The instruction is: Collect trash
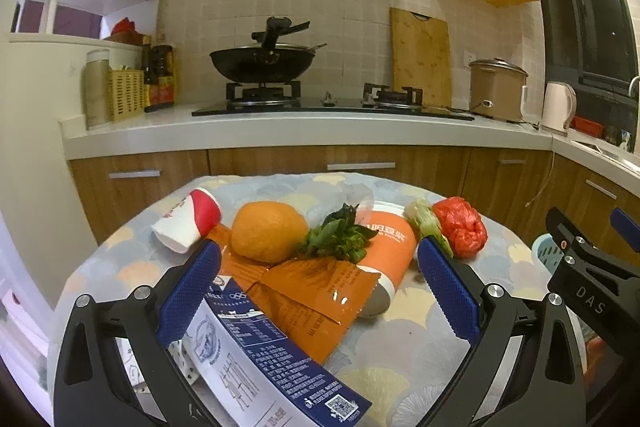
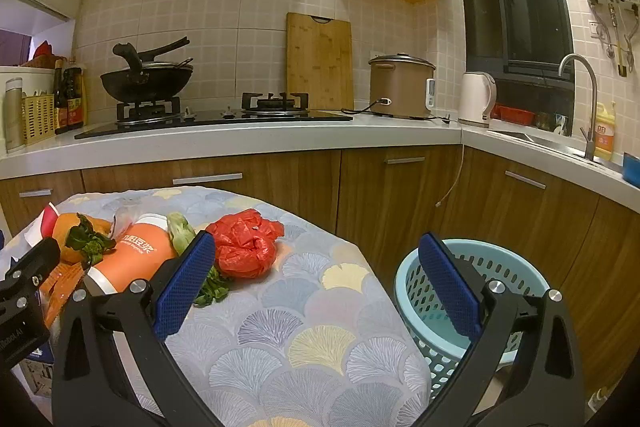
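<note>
From your left wrist cam, your left gripper (image 1: 318, 285) is held low and level over the near edge of the table (image 1: 420, 339), pointing at the stove wall. Jaws are spread wide with nothing between them. The left finger sits on or just above a blue-and-white carton (image 1: 256, 355), can't tell if it touches. Ahead lies the trash pile: flattened orange packaging (image 1: 320, 299), an orange (image 1: 269, 231), wilted greens (image 1: 340, 237), an orange cup on its side (image 1: 390, 251), a tipped paper cup (image 1: 186, 221) and a crumpled red plastic bag (image 1: 460, 227).

From your right wrist cam, your right gripper (image 2: 318, 285) hovers over the table's right side, also wide open and holding nothing. The light blue basket (image 2: 472, 291) sits on the floor just beside the table, behind the right finger. The red bag is near the left finger.
</note>
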Action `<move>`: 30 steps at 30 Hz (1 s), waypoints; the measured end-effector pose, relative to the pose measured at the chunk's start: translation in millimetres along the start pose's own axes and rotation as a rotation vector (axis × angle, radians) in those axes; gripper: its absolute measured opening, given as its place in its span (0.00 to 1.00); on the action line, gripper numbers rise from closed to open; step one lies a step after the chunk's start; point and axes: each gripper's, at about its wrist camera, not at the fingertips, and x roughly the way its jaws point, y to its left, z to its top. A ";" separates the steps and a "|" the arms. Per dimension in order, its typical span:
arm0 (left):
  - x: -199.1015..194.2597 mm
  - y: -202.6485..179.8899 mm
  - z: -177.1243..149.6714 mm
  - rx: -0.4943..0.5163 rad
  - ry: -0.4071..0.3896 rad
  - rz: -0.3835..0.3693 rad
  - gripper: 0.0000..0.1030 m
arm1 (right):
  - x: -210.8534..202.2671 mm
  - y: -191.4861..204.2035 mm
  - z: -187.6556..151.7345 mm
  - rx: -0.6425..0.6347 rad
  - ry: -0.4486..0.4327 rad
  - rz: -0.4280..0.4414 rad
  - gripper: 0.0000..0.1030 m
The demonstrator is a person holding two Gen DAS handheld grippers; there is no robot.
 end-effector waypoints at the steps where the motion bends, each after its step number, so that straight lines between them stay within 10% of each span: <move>1: 0.0 0.1 0.2 0.000 0.000 0.000 0.93 | 0.4 -0.5 0.0 0.003 0.003 0.001 0.94; 30: 0.3 -1.0 1.2 0.010 0.003 -0.002 0.93 | 0.8 1.7 0.5 -0.002 0.005 0.001 0.94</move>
